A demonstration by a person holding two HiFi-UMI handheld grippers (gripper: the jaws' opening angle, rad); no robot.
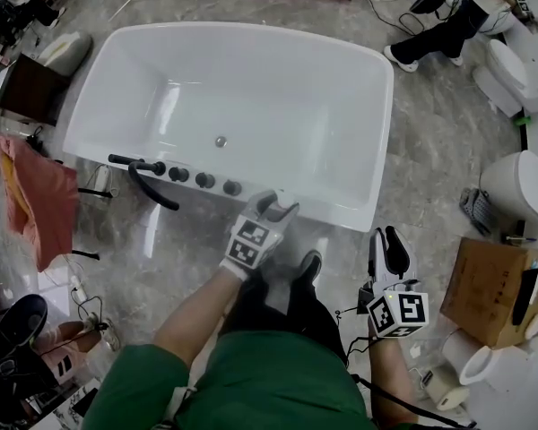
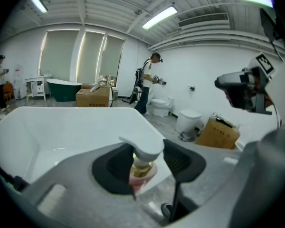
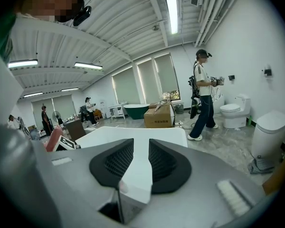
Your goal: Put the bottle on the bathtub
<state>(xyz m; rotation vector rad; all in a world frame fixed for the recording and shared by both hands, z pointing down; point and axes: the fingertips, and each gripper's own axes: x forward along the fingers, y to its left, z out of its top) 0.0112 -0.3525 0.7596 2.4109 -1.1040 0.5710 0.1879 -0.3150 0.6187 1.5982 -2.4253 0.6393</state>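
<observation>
- The glossy white bathtub (image 1: 251,30) fills the middle of the head view, with black tap fittings (image 1: 148,182) on its near rim towards the left.
- The left tool (image 1: 276,206) hangs over that near rim, just right of the fittings. Its jaws pinch a pink pump bottle (image 2: 142,167) with a white head and gold collar, gripped at the neck.
- The right tool (image 1: 386,243) is well apart to the right, over the grey stone floor (image 1: 430,141). Its jaws are spread with nothing between them.
- Progress, as I judge it: the bottle has been brought to the bathtub but not let go. What remains is to settle its base on the rim, spread the jaws and draw away.
- Hidden: the left tool covers the bottle in the head view. Its own camera cuts off the bottle's base, so I cannot tell whether it touches the rim.
</observation>
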